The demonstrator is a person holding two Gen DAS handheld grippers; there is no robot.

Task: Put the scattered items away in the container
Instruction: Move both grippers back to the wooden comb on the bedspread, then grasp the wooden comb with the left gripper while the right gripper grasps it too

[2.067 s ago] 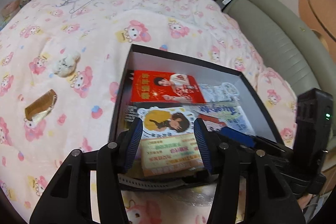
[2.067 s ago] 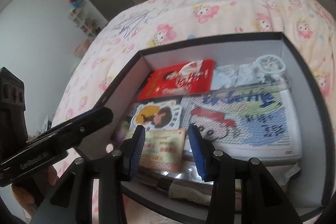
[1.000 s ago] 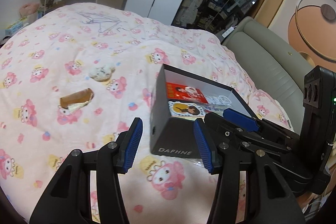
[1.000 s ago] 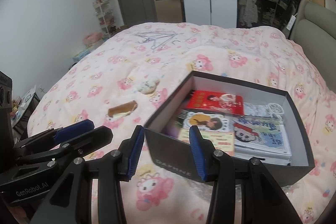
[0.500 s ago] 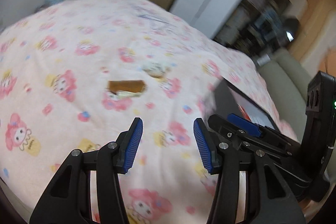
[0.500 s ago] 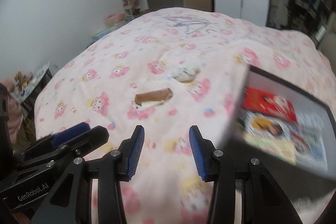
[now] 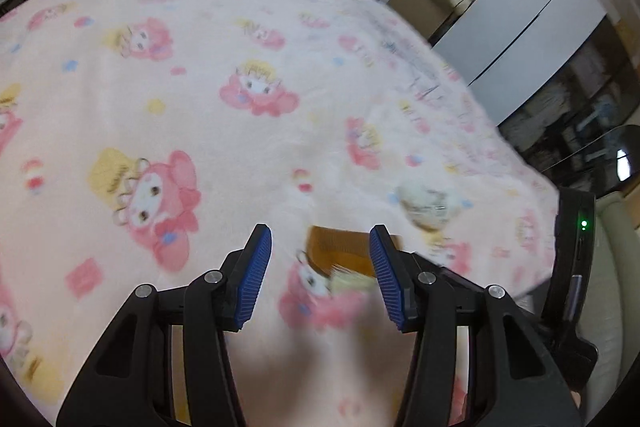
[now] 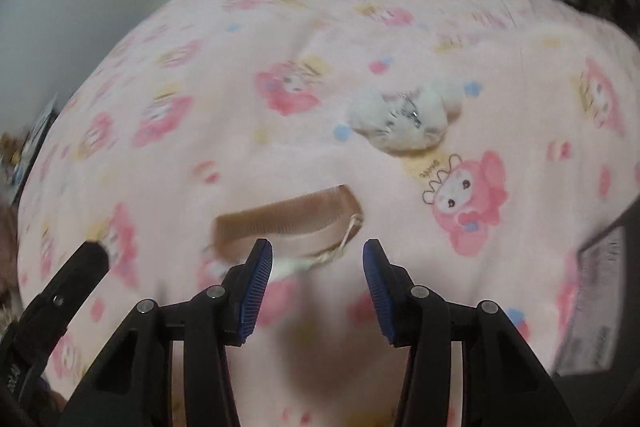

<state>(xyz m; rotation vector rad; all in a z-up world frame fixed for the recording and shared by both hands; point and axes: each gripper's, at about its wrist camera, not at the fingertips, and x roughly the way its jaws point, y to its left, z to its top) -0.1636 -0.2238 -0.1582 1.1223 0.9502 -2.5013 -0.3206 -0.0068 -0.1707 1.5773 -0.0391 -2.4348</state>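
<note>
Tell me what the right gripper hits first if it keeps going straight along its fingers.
Most likely the wooden comb lying on the pink blanket. It sits just ahead of the open right gripper, slightly left of centre. Nothing is between the jaws. Depth is unclear in the blurred frame.

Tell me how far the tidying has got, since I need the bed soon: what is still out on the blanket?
Both grippers are empty: the left gripper and right gripper stand open above the wooden comb; the right's jaws have just been opening. The comb and the white fluffy item lie loose on the pink blanket. The box shows only at the right wrist view's edge, contents unseen.
</note>
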